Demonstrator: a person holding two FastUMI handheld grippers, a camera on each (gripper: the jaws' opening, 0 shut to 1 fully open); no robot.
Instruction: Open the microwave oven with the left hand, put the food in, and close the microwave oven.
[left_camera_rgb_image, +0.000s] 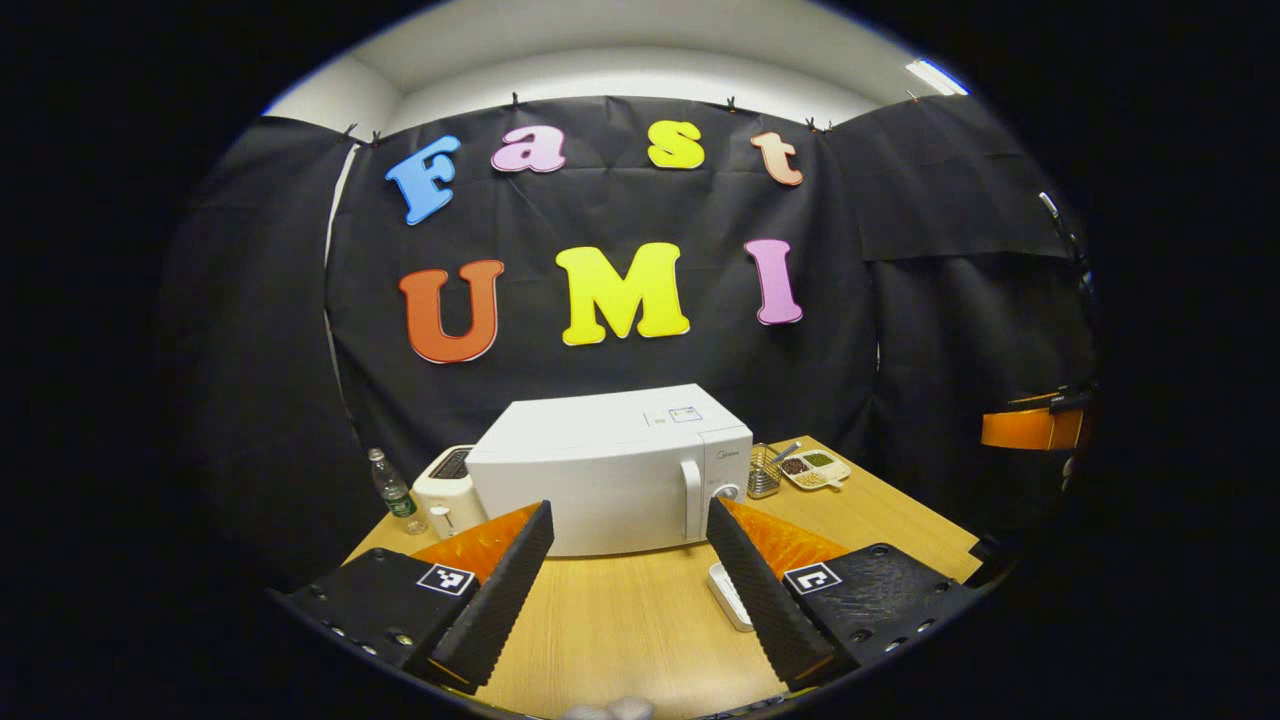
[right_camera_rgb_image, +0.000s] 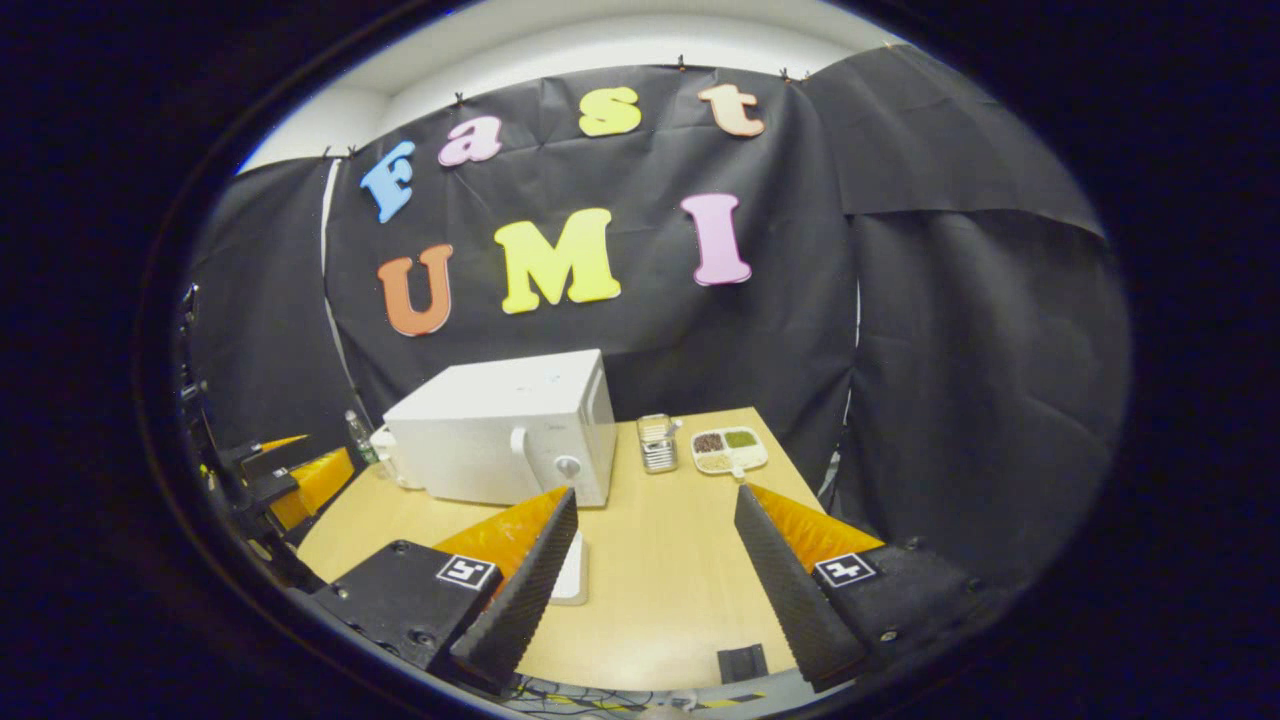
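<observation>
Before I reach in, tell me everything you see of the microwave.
The microwave is a white, boxy oven with a smooth casing, standing upright on the wooden table near the back. Its door is shut. A vertical white handle sits beside a round knob at its right. A white toaster stands close at its left. Neither gripper touches it.

Light wooden table (left_camera_rgb_image: 640, 620) carrying a white box-shaped microwave oven (left_camera_rgb_image: 610, 470) with its door shut, set toward the 12 o'clock edge in the left gripper view. At the oven's 9 o'clock stand a white toaster (left_camera_rgb_image: 445, 490) and, farther out, a clear plastic bottle with a green label (left_camera_rgb_image: 392, 490); at its 3 o'clock stand a small metal mesh holder (right_camera_rgb_image: 657, 443) and a white sectioned tray of brown, green and pale grains (right_camera_rgb_image: 728, 450). A shallow white rectangular dish (right_camera_rgb_image: 572, 572) lies at the oven's 6 o'clock, nearer the front edge, partly hidden, its contents not discernible.
</observation>
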